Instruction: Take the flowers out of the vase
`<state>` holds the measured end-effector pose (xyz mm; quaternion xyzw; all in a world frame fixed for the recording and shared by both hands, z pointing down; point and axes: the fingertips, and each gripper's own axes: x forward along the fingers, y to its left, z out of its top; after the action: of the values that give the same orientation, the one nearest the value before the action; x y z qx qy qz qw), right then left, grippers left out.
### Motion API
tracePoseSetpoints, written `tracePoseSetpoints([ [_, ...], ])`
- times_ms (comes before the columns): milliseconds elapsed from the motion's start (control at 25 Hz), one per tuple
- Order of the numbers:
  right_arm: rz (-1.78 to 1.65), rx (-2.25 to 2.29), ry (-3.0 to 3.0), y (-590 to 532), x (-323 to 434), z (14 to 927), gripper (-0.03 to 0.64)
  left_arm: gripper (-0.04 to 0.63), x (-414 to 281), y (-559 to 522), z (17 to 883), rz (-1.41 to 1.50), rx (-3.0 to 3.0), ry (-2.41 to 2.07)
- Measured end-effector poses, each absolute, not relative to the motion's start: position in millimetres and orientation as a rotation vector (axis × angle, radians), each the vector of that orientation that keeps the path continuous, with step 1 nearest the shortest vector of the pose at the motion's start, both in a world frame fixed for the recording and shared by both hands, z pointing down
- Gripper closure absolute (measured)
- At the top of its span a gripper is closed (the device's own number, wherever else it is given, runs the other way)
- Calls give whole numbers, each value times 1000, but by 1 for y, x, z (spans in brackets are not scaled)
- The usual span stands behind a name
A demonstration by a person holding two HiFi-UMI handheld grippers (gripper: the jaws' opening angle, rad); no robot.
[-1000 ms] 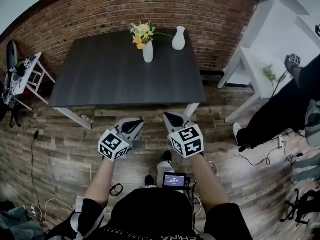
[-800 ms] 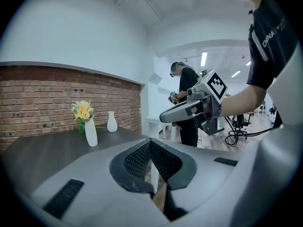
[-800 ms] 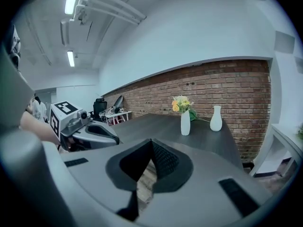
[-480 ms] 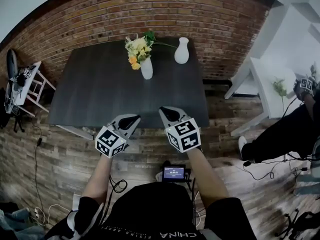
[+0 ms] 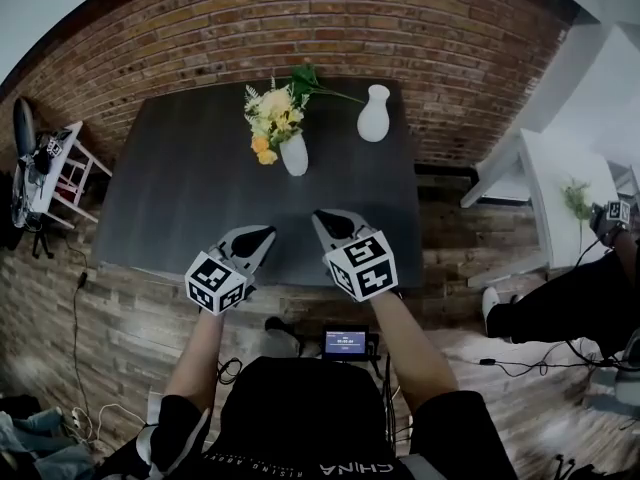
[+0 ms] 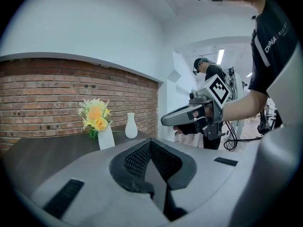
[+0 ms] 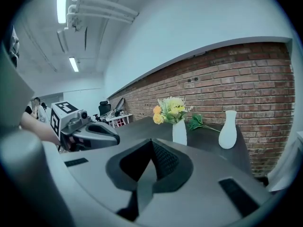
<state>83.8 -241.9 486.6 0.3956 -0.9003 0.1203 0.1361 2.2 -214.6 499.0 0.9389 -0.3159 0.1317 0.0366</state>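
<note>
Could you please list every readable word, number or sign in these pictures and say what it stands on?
"CHINA": on the person's black shirt.
Small screen: figures too small to read.
Marker cubes: square patterns only, no words.

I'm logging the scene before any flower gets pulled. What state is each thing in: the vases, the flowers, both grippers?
flowers: standing in their vase, none taken out.
flower vase: upright on the table, holding the bunch.
second vase: upright, nothing sticking out of it.
leafy stem: lying on the table, in no vase.
left gripper: shut, empty, short of the vases.
right gripper: shut, empty, short of the vases.
</note>
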Motion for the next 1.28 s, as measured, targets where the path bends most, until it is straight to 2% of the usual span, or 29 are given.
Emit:
tracePoseSetpoints([
  [160, 362, 1159, -2596, -276, 73, 491, 612, 594, -8, -251, 501, 314, 2863, -932],
  [640, 417, 1350, -2485, -387, 46, 495, 612, 594, -40, -375, 513, 293, 2886, -714],
  [880, 470, 1386, -2437, -410, 44, 512, 612, 594, -44, -404, 538, 331, 2848, -633],
  [1280, 461, 1283, -2464, -453, 58, 528, 611, 592, -51, -444, 553, 316, 2785, -741],
])
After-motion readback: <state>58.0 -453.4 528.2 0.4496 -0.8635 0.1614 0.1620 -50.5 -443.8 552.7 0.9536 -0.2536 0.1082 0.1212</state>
